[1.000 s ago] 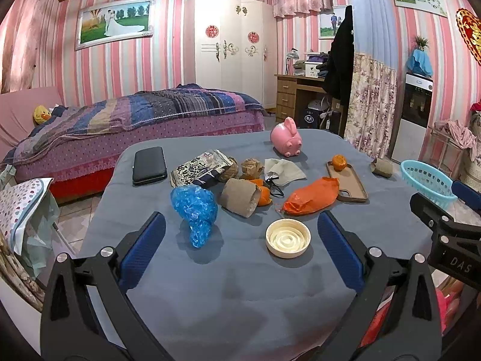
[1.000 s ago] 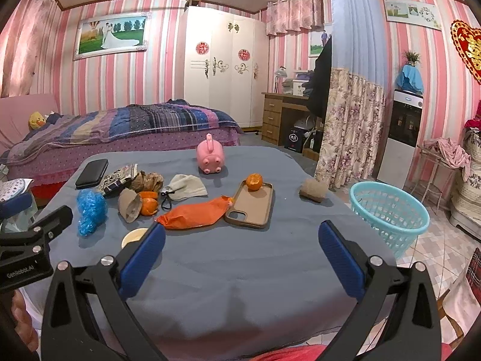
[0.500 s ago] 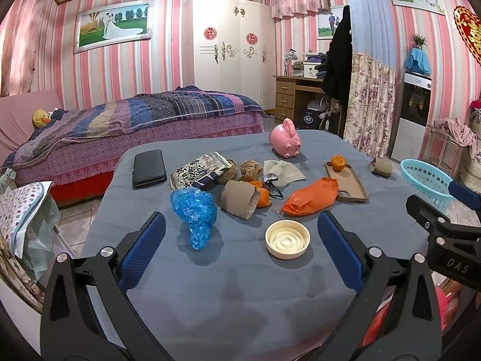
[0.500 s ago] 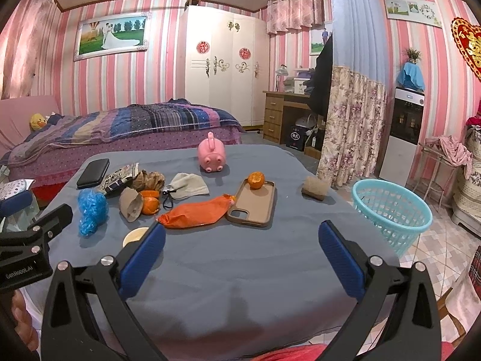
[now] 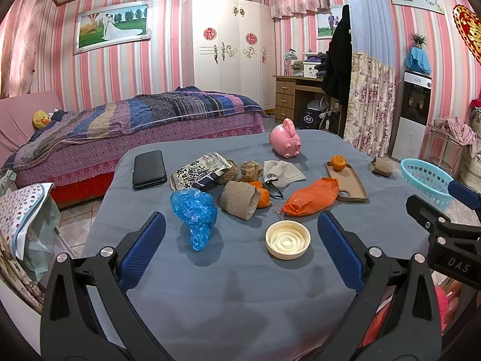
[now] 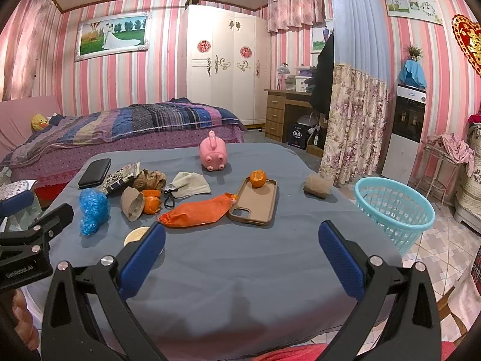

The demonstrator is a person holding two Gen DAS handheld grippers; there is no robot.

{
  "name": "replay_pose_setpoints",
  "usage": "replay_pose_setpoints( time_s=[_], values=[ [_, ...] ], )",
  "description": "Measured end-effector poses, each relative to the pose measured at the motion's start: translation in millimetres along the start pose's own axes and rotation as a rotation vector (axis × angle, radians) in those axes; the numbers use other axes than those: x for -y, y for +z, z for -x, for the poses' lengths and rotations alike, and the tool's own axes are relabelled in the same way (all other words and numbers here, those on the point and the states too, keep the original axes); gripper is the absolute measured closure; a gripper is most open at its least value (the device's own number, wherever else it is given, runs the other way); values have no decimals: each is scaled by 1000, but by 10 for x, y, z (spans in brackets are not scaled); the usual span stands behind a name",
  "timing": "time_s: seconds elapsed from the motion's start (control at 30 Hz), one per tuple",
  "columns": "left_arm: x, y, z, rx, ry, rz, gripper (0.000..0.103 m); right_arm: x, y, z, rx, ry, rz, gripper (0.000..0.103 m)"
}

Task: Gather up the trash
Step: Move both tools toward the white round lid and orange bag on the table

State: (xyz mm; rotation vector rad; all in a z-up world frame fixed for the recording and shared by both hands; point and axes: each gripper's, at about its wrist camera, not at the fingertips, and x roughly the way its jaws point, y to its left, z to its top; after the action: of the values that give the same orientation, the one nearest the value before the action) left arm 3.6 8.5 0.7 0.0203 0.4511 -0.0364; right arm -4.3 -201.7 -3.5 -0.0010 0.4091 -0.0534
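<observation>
Litter lies across the grey table (image 5: 240,285): a crumpled blue bag (image 5: 194,210), a cardboard tube (image 5: 239,200), an orange bag (image 5: 311,197), a cream lid (image 5: 287,239), a printed wrapper (image 5: 200,171), brown paper balls (image 5: 251,170), a used face mask (image 5: 282,171) and orange peel (image 5: 263,195). A second tube (image 6: 317,186) sits near the table's right edge, by the turquoise basket (image 6: 396,207) on the floor. My left gripper (image 5: 240,251) hovers open just short of the blue bag and lid. My right gripper (image 6: 242,255) hangs open over bare cloth, near the orange bag (image 6: 197,212).
A pink piggy bank (image 5: 285,144), a black wallet (image 5: 149,172) and a brown phone case (image 6: 255,200) with a mandarin (image 6: 258,178) on it share the table. A bed (image 5: 135,126) stands beyond it. Each gripper shows at the edge of the other's view.
Both views have shifted only slightly; the table items sit marginally lower and nearer. Neither gripper has opened, shut or taken hold of anything.
</observation>
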Motion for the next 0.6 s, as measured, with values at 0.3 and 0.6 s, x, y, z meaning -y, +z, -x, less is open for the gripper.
replay_pose_setpoints(
  time_s=[0.3, 0.6],
  values=[
    [-9, 35, 20, 8, 0, -3, 5, -3, 11, 6, 2, 1, -3, 4],
    [37, 199, 44, 21, 7, -18, 5, 39, 156, 44, 3, 16, -9, 4]
  ],
)
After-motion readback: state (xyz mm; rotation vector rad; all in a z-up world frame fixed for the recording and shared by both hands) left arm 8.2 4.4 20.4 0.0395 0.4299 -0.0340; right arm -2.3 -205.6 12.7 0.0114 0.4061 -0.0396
